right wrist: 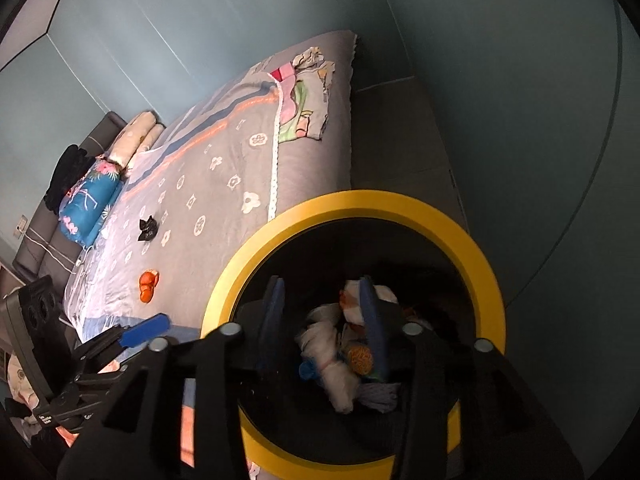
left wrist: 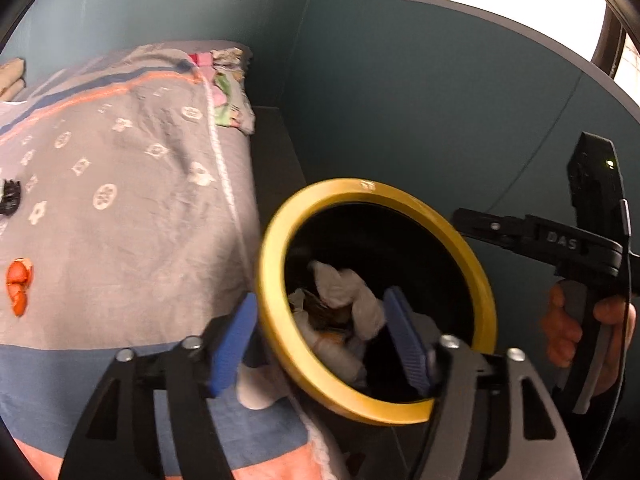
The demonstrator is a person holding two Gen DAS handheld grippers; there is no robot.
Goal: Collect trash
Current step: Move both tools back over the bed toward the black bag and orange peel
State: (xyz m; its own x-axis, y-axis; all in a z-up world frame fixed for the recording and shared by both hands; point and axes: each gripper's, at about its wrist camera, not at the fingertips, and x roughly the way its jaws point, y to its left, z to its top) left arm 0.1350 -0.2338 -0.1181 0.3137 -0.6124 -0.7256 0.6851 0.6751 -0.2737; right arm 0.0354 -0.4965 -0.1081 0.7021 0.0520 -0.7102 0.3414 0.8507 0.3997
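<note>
A black trash bin with a yellow rim [left wrist: 276, 320] [right wrist: 400, 208] stands beside the bed and holds crumpled white tissues [left wrist: 344, 292] [right wrist: 332, 356] and other scraps. My left gripper [left wrist: 320, 344] is open, its blue fingers [left wrist: 234, 344] straddling the bin's near rim, one outside and one inside. My right gripper [right wrist: 320, 320] is open and empty, right above the bin's mouth. On the bed lie an orange peel piece [left wrist: 18, 284] [right wrist: 148, 284] and a small black wrapper [left wrist: 10, 196] [right wrist: 147, 227].
The bed [left wrist: 120, 200] [right wrist: 224, 184] has a grey patterned cover, a folded floral cloth [right wrist: 304, 100] at its far corner, and pillows [right wrist: 92, 204] at the head. Teal walls surround it. A narrow floor strip [right wrist: 392, 132] runs beside the bed.
</note>
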